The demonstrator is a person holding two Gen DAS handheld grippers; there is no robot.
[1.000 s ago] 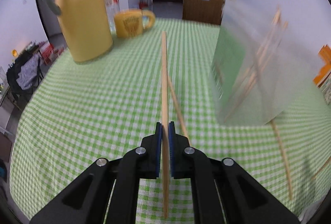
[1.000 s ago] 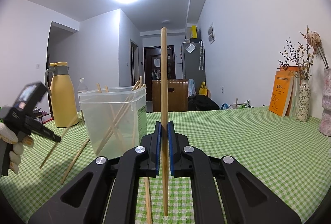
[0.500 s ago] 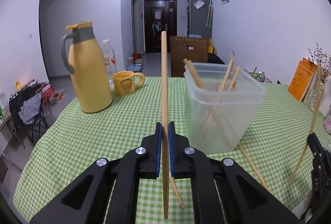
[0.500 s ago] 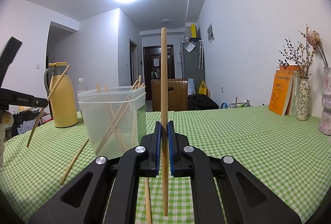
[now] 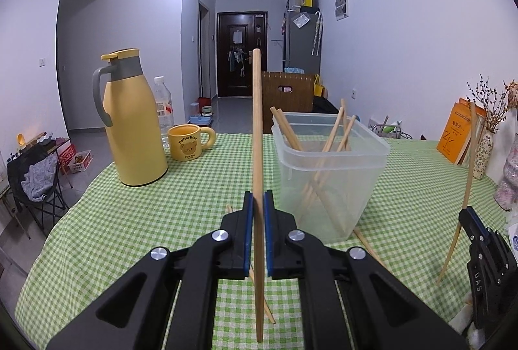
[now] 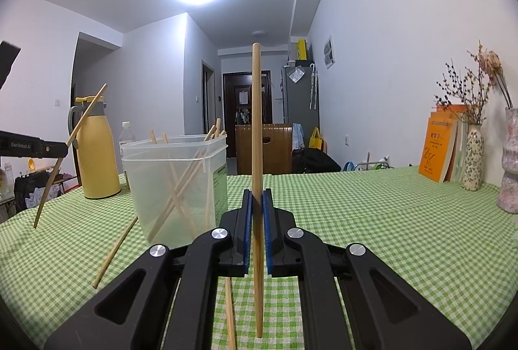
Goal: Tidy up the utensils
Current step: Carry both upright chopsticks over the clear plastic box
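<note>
reading "butterbear" on yellow mug (image 5: 189, 143).

Left gripper (image 5: 257, 233) and right gripper (image 6: 257, 232), both apparently clamped, level.

The right tool (image 5: 485, 256) was cut off by the left-wrist picture's right edge. The plastic container (image 6: 176, 185) hid part of the water bottle (image 6: 125, 136). The orange book's (image 6: 433, 152) cover text was too small to read.

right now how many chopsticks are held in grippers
2. The first chopstick stands upright in the shut left gripper; the second chopstick stands upright in the shut right gripper. Neither grip is hidden.
</note>
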